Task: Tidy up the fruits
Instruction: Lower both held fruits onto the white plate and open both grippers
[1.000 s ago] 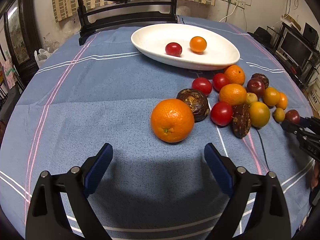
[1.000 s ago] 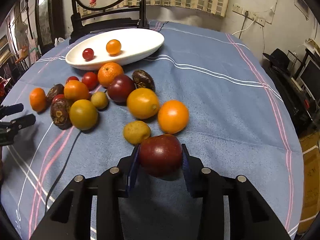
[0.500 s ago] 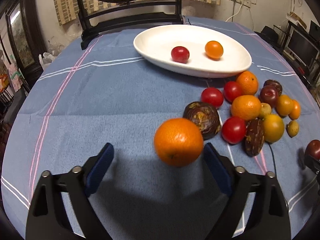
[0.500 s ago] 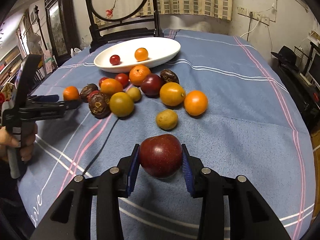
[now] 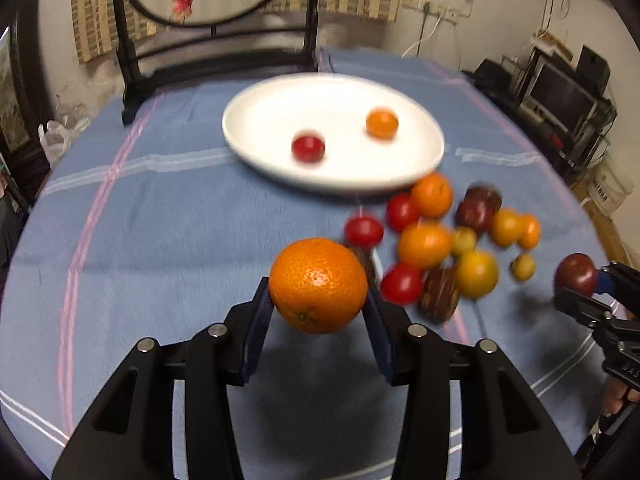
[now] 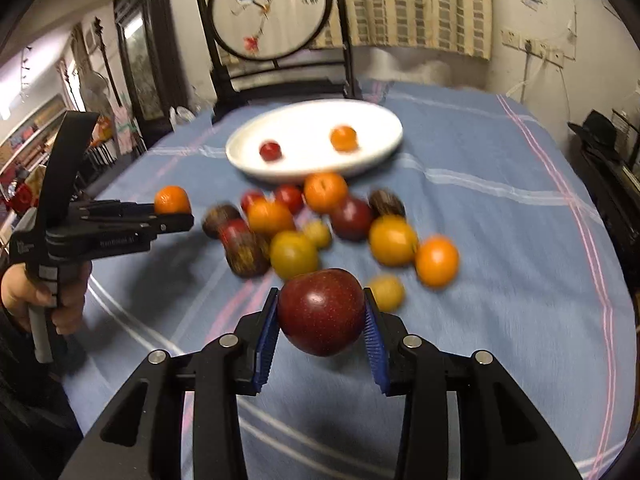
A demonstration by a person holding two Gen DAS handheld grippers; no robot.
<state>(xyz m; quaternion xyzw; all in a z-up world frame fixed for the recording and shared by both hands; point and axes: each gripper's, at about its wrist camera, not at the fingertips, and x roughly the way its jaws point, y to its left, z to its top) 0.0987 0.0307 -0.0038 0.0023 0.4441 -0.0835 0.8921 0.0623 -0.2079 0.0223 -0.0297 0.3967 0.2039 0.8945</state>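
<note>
My left gripper [image 5: 318, 300] is shut on a large orange [image 5: 318, 285] and holds it above the blue cloth; it also shows in the right wrist view [image 6: 172, 200]. My right gripper [image 6: 320, 322] is shut on a dark red plum [image 6: 321, 310], lifted off the table; the plum also shows in the left wrist view [image 5: 575, 274]. A white oval plate [image 5: 260, 128] [image 6: 376, 120] at the back holds a red cherry tomato [image 5: 308, 149] and a small orange fruit [image 5: 382, 123]. A pile of several mixed fruits [image 6: 320, 224] lies in front of the plate.
A dark wooden stand with a round embroidered screen [image 6: 272, 12] stands behind the plate. A thin black cable [image 5: 478, 316] runs across the cloth by the pile. Shelves with electronics [image 5: 560, 100] stand off the table's right side.
My left gripper has closed on the large orange and lifted it. My right gripper has risen with the plum, and both views now look more toward the plate.
</note>
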